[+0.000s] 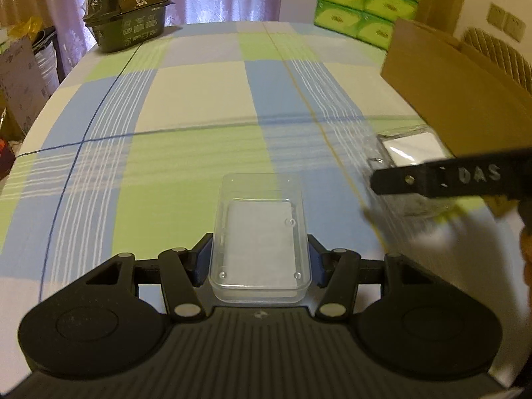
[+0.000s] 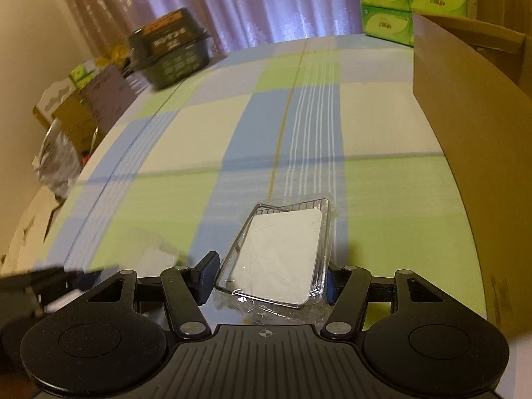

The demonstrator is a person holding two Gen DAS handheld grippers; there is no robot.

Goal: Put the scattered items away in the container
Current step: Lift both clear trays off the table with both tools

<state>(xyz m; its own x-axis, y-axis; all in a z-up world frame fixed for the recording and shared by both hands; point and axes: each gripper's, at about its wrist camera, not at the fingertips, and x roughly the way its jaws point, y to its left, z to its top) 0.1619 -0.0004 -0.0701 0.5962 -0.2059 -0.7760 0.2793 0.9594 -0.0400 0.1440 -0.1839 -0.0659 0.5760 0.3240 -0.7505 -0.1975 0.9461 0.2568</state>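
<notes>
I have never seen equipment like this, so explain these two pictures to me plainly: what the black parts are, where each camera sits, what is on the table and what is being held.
No robot arm is here. A person holds a two-finger gripper in each hand, and each carries a fisheye camera looking forward along its fingers; the black parts at the bottom are its body.

The left wrist view shows the left gripper clamped on a clear plastic box. The right wrist view shows the right gripper clamped on a plastic-wrapped phone case. The right gripper also appears as the blurred black bar in the left view.

Below lies a checked tablecloth. At the right is a cardboard box, probably the container. At the back are a dark food tub and green tissue packs.
</notes>
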